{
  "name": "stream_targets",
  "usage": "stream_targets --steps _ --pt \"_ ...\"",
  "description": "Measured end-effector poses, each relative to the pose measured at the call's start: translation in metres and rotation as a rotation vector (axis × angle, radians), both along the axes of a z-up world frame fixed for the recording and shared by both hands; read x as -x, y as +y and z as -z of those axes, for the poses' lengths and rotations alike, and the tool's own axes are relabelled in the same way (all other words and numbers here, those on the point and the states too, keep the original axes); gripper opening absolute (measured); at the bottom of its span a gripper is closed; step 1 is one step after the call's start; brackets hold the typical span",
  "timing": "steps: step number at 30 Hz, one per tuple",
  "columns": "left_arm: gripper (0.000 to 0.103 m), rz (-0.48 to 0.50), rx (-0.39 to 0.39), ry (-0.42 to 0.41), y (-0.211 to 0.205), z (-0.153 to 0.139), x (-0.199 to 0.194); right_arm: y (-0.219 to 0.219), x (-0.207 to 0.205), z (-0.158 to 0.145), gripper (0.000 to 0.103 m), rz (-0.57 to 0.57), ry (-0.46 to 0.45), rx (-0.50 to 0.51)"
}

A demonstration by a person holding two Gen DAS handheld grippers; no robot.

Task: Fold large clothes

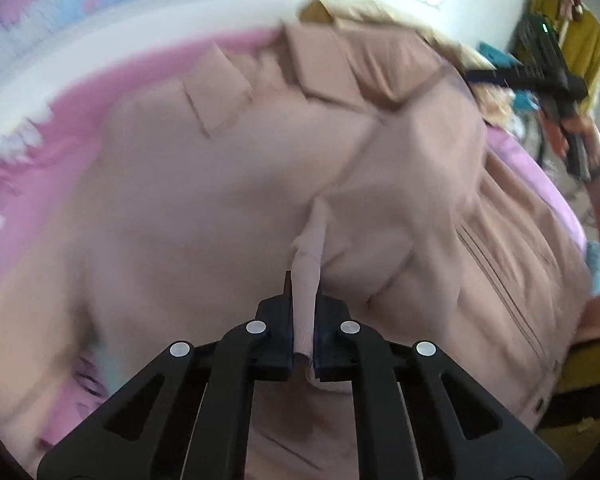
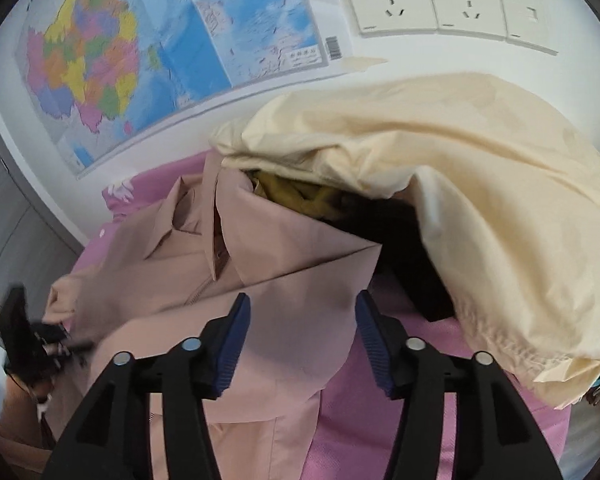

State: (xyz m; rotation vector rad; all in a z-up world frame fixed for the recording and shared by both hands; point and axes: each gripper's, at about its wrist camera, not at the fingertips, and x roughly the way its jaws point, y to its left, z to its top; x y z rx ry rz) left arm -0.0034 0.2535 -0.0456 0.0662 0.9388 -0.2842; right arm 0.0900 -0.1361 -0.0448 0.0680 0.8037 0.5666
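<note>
A large dusty-pink jacket [image 1: 228, 208] lies spread on a pink bed sheet [image 1: 60, 128]. My left gripper [image 1: 305, 320] is shut on a pinched fold of the jacket's fabric and lifts it into a ridge. In the right wrist view the same jacket [image 2: 268, 248] shows its collar and zip, with one flap folded over. My right gripper [image 2: 302, 340] is open and empty, hovering just above the jacket's folded flap. The right gripper also shows at the far right of the left wrist view [image 1: 540, 76], held in a hand.
A cream garment [image 2: 440, 168] is heaped at the bed's head over olive [image 2: 296, 196] and black clothes [image 2: 404, 248]. A wall map [image 2: 140, 52] and sockets [image 2: 440, 0] are behind. A mustard garment [image 1: 580, 48] hangs at the far right.
</note>
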Motion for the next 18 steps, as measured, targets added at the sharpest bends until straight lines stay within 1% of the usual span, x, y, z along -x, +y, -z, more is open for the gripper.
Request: stream_targets --steps 1,3,5,8,10,11,13,14,16,17,18 --pt "0.006 -0.009 -0.015 -0.033 0.003 -0.009 -0.004 0.003 -0.003 0.002 0.056 0.006 0.0 0.006" --pt "0.006 -0.02 -0.05 -0.082 0.005 -0.024 -0.009 0.012 -0.013 0.005 0.066 0.013 0.014 -0.008" --pt "0.006 -0.037 -0.1 -0.127 0.007 -0.038 -0.021 0.015 -0.025 0.006 0.067 0.032 0.018 -0.001" --pt "0.006 -0.065 -0.159 -0.153 0.009 -0.046 -0.039 0.02 -0.041 0.009 0.067 0.086 0.019 0.03" --pt "0.006 -0.12 -0.189 -0.152 0.015 -0.047 -0.054 0.015 -0.044 0.01 0.067 0.097 0.035 -0.02" --pt "0.006 -0.144 -0.177 -0.15 0.022 -0.046 -0.056 0.013 -0.04 0.008 0.067 0.101 0.031 -0.044" --pt "0.006 -0.181 -0.138 -0.119 0.033 -0.038 -0.064 0.01 -0.03 0.004 0.067 0.101 0.005 -0.047" --pt "0.006 -0.193 -0.144 -0.105 0.037 -0.032 -0.066 0.01 -0.023 0.004 0.068 0.094 -0.005 -0.044" --pt "0.007 -0.209 -0.147 -0.073 0.04 -0.017 -0.07 0.011 -0.005 0.007 0.073 0.056 -0.014 -0.04" --pt "0.007 -0.213 -0.14 -0.063 0.041 -0.012 -0.072 0.012 0.002 0.01 0.079 0.035 -0.012 -0.04" --pt "0.007 -0.22 -0.129 -0.05 0.042 -0.007 -0.073 0.013 0.011 0.014 0.082 0.003 -0.004 -0.035"
